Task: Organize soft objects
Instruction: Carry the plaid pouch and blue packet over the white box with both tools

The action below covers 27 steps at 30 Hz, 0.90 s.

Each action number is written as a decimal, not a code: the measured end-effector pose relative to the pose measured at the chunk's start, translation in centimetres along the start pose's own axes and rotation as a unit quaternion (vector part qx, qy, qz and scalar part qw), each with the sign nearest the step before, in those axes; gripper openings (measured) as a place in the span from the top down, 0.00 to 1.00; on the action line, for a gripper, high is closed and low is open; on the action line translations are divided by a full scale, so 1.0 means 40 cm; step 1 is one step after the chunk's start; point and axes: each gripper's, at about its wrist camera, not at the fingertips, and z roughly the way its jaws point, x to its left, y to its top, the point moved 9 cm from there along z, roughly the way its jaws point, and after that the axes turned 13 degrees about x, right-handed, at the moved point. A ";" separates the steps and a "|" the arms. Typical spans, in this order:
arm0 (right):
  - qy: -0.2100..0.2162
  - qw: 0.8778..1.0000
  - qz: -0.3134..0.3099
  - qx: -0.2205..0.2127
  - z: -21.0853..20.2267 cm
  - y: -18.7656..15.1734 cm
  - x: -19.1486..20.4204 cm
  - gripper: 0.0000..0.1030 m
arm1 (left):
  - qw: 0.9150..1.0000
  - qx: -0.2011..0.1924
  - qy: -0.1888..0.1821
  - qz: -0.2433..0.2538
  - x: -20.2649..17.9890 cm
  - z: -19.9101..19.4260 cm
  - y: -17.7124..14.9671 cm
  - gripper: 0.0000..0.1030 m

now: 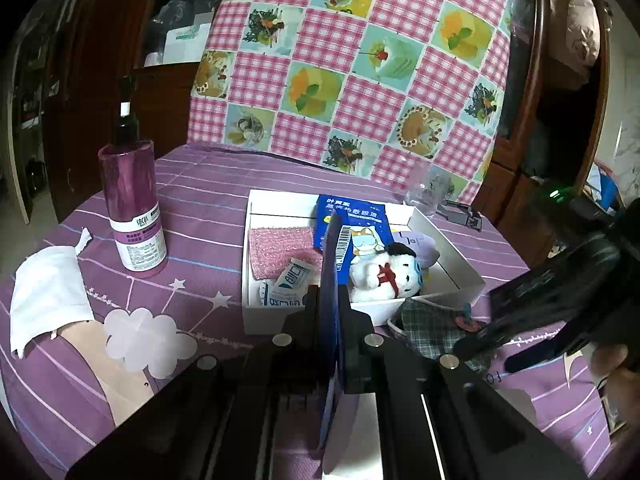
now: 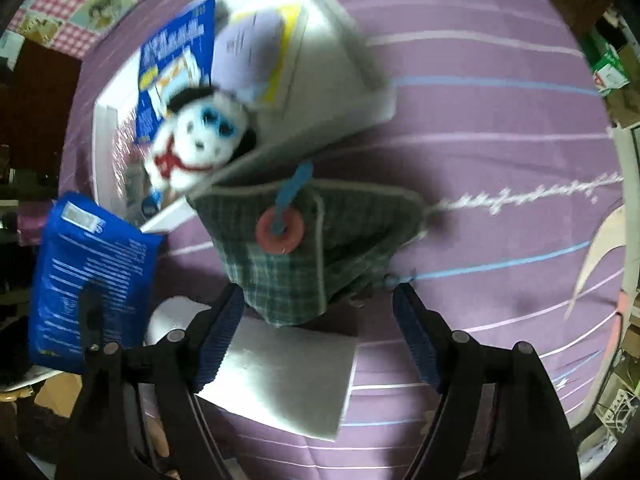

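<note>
In the left wrist view, my left gripper (image 1: 329, 294) is shut on a thin blue packet (image 1: 331, 256), which I see edge-on, upright, in front of the white box (image 1: 460, 284). The box holds a white plush dog (image 1: 384, 272), a pink cloth (image 1: 280, 246), another blue packet (image 1: 352, 216) and small sachets (image 1: 288, 280). A green plaid pouch (image 2: 296, 256) with a red ring lies on the purple cover against the box's near corner. My right gripper (image 2: 316, 300) hangs open just above it, pointing down, with one finger on each side of its near end and nothing gripped.
A purple pump bottle (image 1: 132, 208) and a white cloth bag (image 1: 48, 296) sit to the left. A clear glass (image 1: 426, 192) stands behind the box, before a checked pillow (image 1: 352, 60). A white sheet (image 2: 280, 380) lies under my right gripper. Dark wooden furniture surrounds the bed.
</note>
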 end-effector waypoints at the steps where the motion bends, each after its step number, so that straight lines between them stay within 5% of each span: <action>1: -0.006 1.000 0.001 -0.001 0.013 0.002 0.004 0.25 | 1.000 0.002 0.003 0.003 0.000 0.000 -0.001 0.95; 5: -0.031 0.999 0.017 -0.025 0.037 0.019 0.000 0.30 | 1.000 -0.001 0.007 0.009 -0.002 -0.002 -0.002 0.95; 14: 0.005 0.999 0.025 -0.030 0.026 0.016 -0.010 0.47 | 1.000 -0.004 0.025 0.011 0.003 0.004 -0.008 0.95; 20: 0.013 0.997 0.010 -0.074 -0.081 0.017 -0.030 0.64 | 0.999 -0.002 0.036 0.020 -0.003 0.012 -0.015 0.95; 27: 0.052 0.996 -0.014 -0.075 -0.114 0.005 -0.008 0.64 | 1.000 -0.008 0.026 0.012 -0.020 -0.004 0.004 0.95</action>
